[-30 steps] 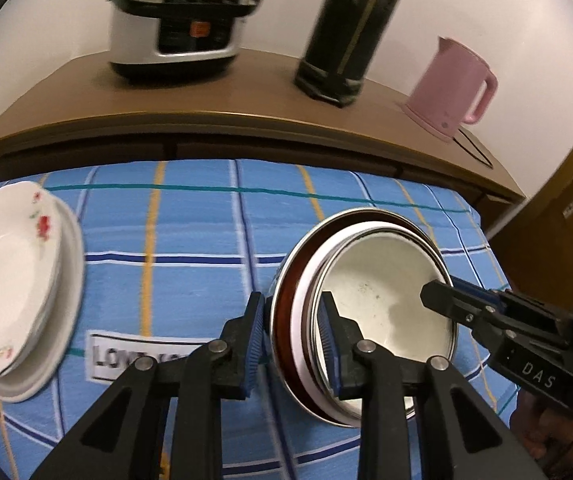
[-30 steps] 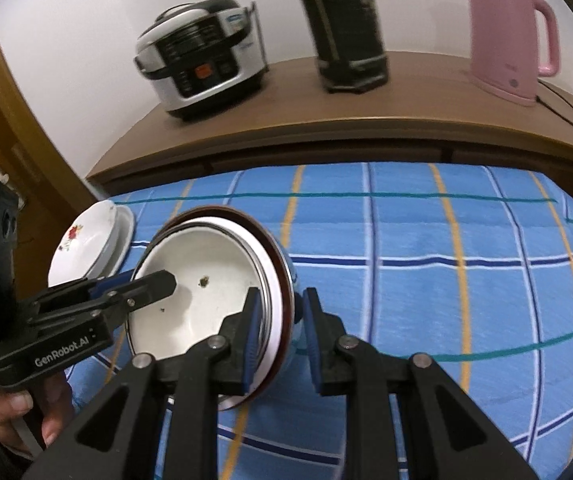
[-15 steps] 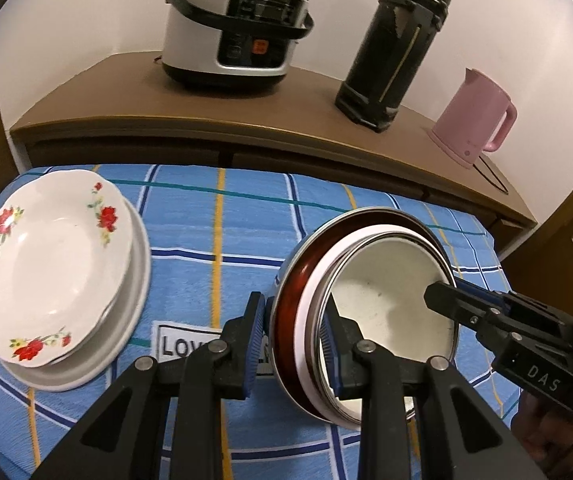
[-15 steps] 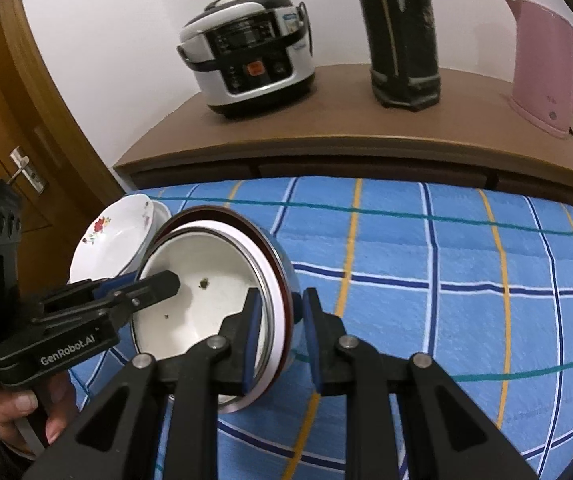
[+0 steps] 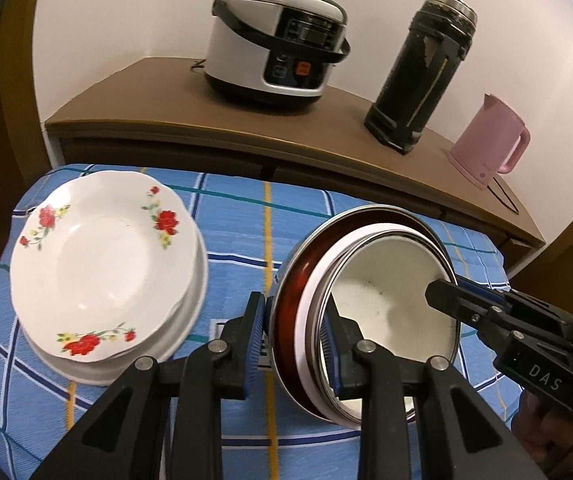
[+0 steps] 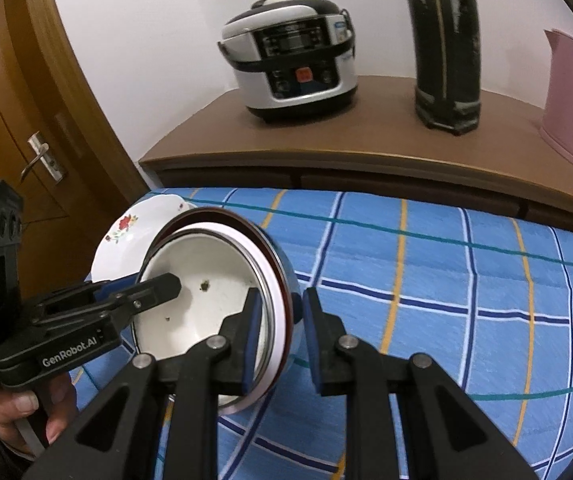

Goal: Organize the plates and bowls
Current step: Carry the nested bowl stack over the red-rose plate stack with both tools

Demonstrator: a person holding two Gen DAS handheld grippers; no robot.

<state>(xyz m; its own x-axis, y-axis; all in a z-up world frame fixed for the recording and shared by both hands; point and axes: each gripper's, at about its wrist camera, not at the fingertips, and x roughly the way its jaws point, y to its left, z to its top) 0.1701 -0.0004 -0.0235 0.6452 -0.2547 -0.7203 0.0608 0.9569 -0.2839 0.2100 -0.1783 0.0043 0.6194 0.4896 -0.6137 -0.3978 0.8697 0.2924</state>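
Both claws [image 5: 294, 344] clamp tilted bowl [image 5: 390, 312].

"DAS" on right gripper [image 5: 438, 294], "GenRobot.AI" on left gripper [image 6: 166, 286]

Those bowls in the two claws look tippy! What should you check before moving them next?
1. Left claw gripping the nested bowls' rim, one finger inside, one outside: ok.
2. Right claw gripping the opposite rim: ok.
3. Bowls level: not ok, they tilt steeply on edge.
4. Inner white bowl seated in the red-lined steel bowl: cannot tell; a white band shows between the rims.
5. Crumbs inside could spill: not ok, specks are visible.
6. Floral plate stack apart from the bowls: ok, blue cloth shows between them.
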